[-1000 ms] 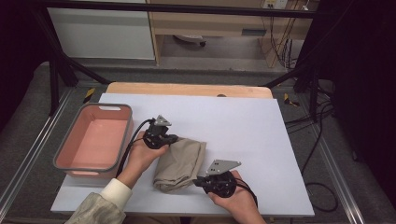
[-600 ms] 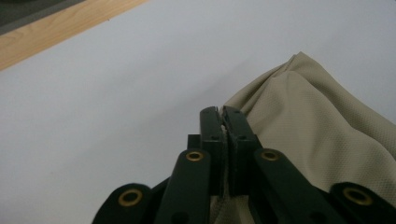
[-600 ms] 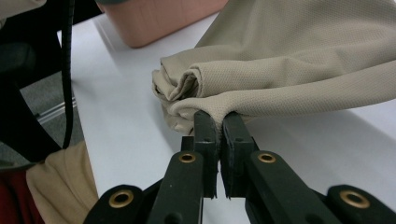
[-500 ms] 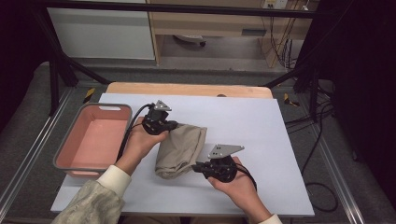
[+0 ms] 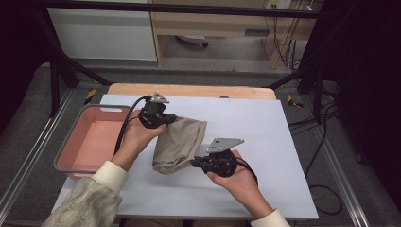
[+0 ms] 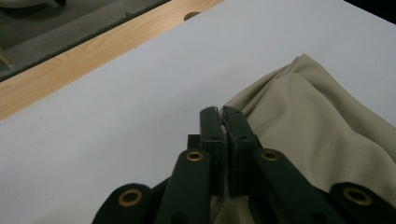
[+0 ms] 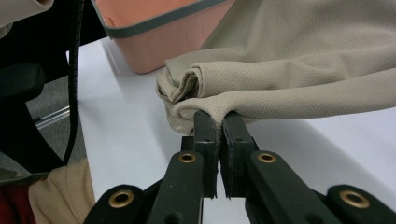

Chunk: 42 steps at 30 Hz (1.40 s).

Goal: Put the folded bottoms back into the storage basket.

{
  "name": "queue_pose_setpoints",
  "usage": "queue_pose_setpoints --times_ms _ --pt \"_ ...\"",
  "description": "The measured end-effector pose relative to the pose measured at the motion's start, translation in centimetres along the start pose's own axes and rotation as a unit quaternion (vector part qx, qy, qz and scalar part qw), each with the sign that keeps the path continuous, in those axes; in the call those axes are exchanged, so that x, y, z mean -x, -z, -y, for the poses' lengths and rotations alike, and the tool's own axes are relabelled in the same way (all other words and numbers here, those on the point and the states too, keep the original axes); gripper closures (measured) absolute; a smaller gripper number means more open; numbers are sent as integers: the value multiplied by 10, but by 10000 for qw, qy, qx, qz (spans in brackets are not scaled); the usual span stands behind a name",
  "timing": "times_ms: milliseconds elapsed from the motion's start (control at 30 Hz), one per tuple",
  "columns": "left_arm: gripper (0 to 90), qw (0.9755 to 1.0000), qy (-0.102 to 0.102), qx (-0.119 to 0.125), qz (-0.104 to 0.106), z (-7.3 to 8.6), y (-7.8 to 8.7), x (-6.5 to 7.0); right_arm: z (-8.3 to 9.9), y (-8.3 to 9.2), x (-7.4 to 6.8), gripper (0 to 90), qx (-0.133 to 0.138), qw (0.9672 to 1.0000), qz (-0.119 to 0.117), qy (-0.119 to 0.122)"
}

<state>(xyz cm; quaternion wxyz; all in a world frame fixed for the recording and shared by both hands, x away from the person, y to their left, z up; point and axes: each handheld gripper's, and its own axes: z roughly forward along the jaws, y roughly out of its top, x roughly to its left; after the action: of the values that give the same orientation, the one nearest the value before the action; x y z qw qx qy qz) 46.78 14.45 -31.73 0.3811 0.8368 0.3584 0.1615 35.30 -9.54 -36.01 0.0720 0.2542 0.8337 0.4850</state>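
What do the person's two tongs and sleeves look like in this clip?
Both tongs, left and right, are black, each topped by a grey three-cornered plate, with a black cable trailing off. In the gripper views the jaws are flat black bars with brass-coloured pivot rings. The left sleeve is pale grey-green with a white cuff; the right cuff is white.

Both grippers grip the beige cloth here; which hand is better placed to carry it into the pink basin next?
Left, probably. The left gripper pinches the beige cloth at the end right beside the pink basin, jaws shut on fabric. The right gripper holds the edge farther from the basin and would have to follow.
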Motion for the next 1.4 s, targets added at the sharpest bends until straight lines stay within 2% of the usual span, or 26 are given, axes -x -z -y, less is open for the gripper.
queue_pose_setpoints --times_ms 300,667,1400 --pt "882 10000 -4 -29 -25 1 6 -5 -9 -4 -1 866 -57 9999 -51 110" --pt "882 10000 34 -4 -18 2 11 -10 -14 -12 -1 866 -70 9998 -105 132" --pt "882 9998 93 80 -170 2 35 -28 -40 -21 -8 866 -13 9993 -199 307"
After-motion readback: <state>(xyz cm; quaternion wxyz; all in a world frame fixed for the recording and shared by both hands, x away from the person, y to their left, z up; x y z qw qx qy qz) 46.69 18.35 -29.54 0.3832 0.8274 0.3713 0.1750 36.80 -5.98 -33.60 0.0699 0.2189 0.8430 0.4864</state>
